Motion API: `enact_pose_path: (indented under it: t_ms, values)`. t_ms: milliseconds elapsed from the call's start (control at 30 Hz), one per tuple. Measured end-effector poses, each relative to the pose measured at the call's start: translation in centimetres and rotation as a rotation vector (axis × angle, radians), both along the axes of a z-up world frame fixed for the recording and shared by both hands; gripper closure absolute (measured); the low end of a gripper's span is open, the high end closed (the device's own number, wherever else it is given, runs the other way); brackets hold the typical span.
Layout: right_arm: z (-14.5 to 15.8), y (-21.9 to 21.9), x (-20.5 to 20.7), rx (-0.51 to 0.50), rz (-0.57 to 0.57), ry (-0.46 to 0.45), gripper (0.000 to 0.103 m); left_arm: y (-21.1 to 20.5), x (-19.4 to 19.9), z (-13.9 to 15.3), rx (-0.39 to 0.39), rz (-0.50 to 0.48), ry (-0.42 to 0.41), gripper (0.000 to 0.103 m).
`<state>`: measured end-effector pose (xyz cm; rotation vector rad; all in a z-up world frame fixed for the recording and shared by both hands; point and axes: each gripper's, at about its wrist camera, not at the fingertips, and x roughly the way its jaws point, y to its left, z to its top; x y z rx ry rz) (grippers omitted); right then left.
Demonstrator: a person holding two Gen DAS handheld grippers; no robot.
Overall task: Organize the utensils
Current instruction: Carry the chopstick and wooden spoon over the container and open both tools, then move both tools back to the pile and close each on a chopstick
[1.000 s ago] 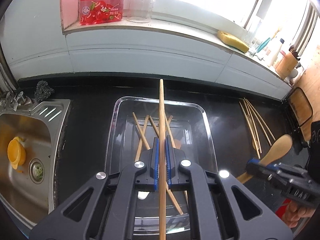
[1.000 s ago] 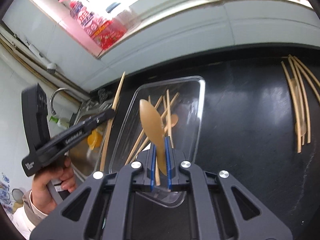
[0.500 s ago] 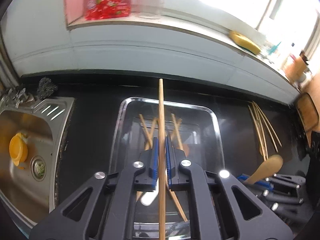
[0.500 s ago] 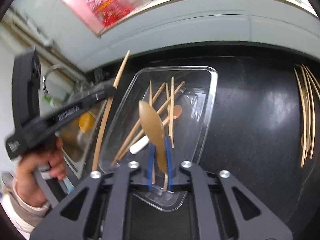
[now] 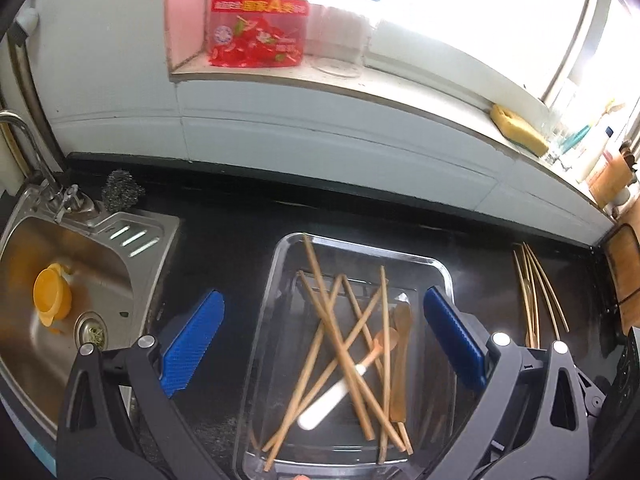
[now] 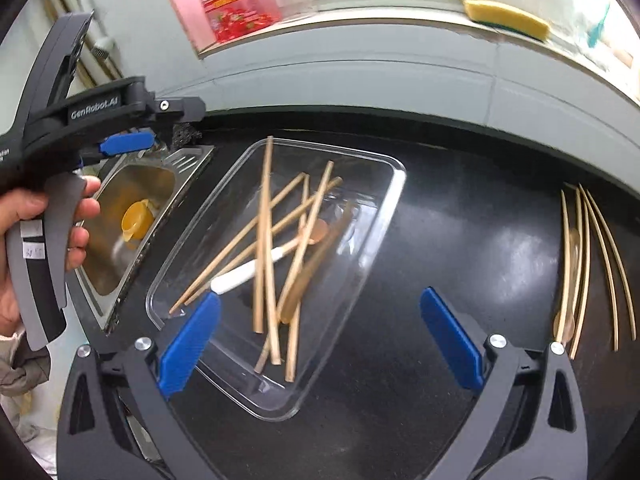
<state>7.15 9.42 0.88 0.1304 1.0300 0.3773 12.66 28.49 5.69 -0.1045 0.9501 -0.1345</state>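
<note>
Black counter (image 5: 224,240); tray (image 5: 276,264) beside sink (image 5: 132,240); both grippers opening.

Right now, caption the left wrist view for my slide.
Left claw opening above clear tray of chopsticks and spoons.

A steel sink (image 5: 132,276) sits at the left of a black counter (image 6: 460,216), an orange cup (image 5: 52,294) near its drain (image 5: 91,328). A steel scourer (image 5: 122,190) rests behind it beside the tap (image 5: 24,136). On the far sill stand a red packet (image 5: 256,28) and a yellow sponge (image 6: 506,16).
</note>
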Motion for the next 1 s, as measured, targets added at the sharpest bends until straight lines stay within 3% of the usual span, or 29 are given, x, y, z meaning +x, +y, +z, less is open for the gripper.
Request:
enact_pose_path:
  t_ms: [233, 667, 1000]
  values:
    - [0.0, -5.2, -1.4, -0.028, -0.075, 0.005, 0.006, -5.7, -0.1, -0.1, 0.022, -0.091, 0.016, 0.006]
    - [-3.0, -25.3, -7.3, -0.109, -0.407, 0.085, 0.006, -21.5, -1.0, -3.9, 0.043, -0.304, 0.118, 0.006]
    - [-4.4, -34.3, -7.4, -0.141, -0.459, 0.061, 0.006, -29.7, -1.0, -7.1, 0.066, -0.329, 0.180, 0.006]
